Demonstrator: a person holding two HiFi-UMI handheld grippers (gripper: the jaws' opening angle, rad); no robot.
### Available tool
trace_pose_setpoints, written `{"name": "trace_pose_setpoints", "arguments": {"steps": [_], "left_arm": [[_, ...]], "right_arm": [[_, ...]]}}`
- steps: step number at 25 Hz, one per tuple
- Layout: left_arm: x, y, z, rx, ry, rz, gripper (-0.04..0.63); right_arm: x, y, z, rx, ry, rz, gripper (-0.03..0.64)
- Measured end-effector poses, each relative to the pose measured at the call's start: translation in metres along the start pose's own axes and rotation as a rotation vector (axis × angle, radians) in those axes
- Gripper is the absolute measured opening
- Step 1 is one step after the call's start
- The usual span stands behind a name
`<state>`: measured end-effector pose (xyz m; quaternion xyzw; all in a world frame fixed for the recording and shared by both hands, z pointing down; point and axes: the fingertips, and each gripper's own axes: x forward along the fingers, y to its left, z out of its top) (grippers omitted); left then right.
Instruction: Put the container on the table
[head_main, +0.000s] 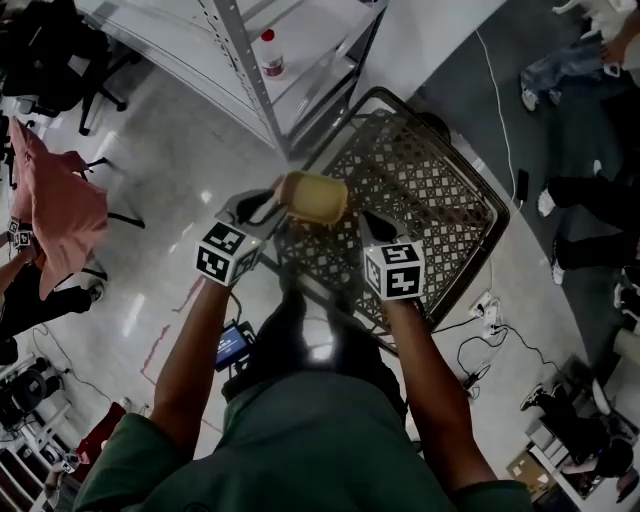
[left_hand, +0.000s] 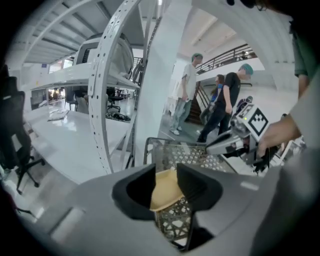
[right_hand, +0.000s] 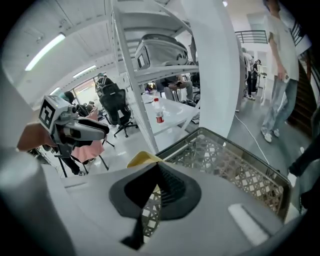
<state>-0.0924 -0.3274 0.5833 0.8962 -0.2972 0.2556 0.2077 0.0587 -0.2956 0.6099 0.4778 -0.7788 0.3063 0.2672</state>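
Note:
A yellow container (head_main: 313, 198) hangs in the air over a dark lattice basket (head_main: 455, 142), held from both sides. My left gripper (head_main: 275, 205) is shut on its left side; in the left gripper view the yellow wall (left_hand: 164, 190) sits pinched between the dark pads (left_hand: 192, 182). My right gripper (head_main: 362, 222) is at the container's right edge with its jaws closed together, and a thin yellow rim (right_hand: 141, 159) shows at their tips. The basket (right_hand: 240, 165) lies below and beyond. Each gripper view shows the other gripper: the left one (right_hand: 75, 129), the right one (left_hand: 220, 145).
A metal shelving rack (head_main: 250, 60) stands just behind the basket, with a red-capped bottle (head_main: 271, 53) on a white surface. A chair draped in pink cloth (head_main: 60, 200) is at the left. Cables and a power strip (head_main: 485, 310) lie at the right. People (left_hand: 225, 100) stand beyond.

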Motion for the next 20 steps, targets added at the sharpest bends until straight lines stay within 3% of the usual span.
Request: {"name": "trace_pose_setpoints", "arguments": {"steps": [11, 20], "left_arm": [[-0.043, -0.018, 0.057, 0.074, -0.111, 0.006, 0.012], [-0.087, -0.033, 0.086, 0.119, -0.181, 0.020, 0.003]], "right_arm": [[-0.049, 0.019, 0.052, -0.039, -0.114, 0.013, 0.005], [-0.090, 0.037, 0.074, -0.063, -0.171, 0.017, 0.005]]}}
